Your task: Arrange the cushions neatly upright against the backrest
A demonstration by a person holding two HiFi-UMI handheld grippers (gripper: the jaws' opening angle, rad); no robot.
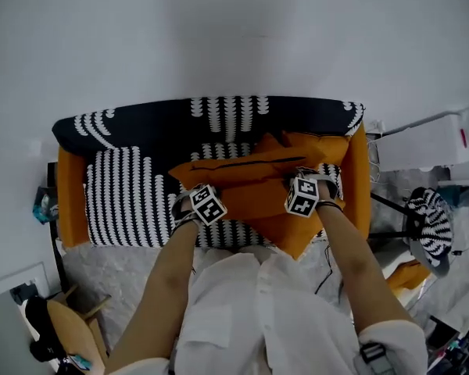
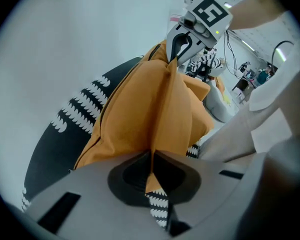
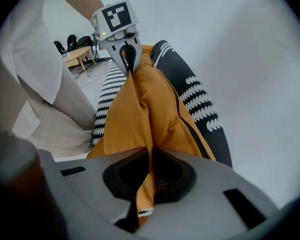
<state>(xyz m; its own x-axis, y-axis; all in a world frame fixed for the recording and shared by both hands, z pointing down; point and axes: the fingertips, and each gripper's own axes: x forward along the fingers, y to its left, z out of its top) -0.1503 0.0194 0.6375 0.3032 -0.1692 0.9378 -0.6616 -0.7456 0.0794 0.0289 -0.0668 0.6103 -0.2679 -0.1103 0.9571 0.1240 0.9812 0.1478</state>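
Observation:
An orange cushion (image 1: 242, 170) hangs lifted over the seat of a black-and-white patterned sofa (image 1: 129, 186), in front of its dark backrest (image 1: 164, 119). My left gripper (image 1: 189, 200) is shut on the cushion's left corner, and my right gripper (image 1: 303, 176) is shut on its right corner. In the left gripper view the cushion's edge (image 2: 150, 104) runs from my pinching left gripper (image 2: 151, 170) up to the right gripper (image 2: 177, 54). In the right gripper view the cushion (image 3: 145, 114) stretches from my right gripper (image 3: 151, 168) to the left gripper (image 3: 126, 59). More orange cushions (image 1: 316, 147) lie behind and beneath it at the right.
The sofa has orange arms (image 1: 70, 198) and stands against a white wall. A white appliance (image 1: 422, 143) and a patterned stool (image 1: 431, 221) are to the right. A wooden piece of furniture (image 1: 70, 330) sits at the lower left on a grey rug (image 1: 117, 268).

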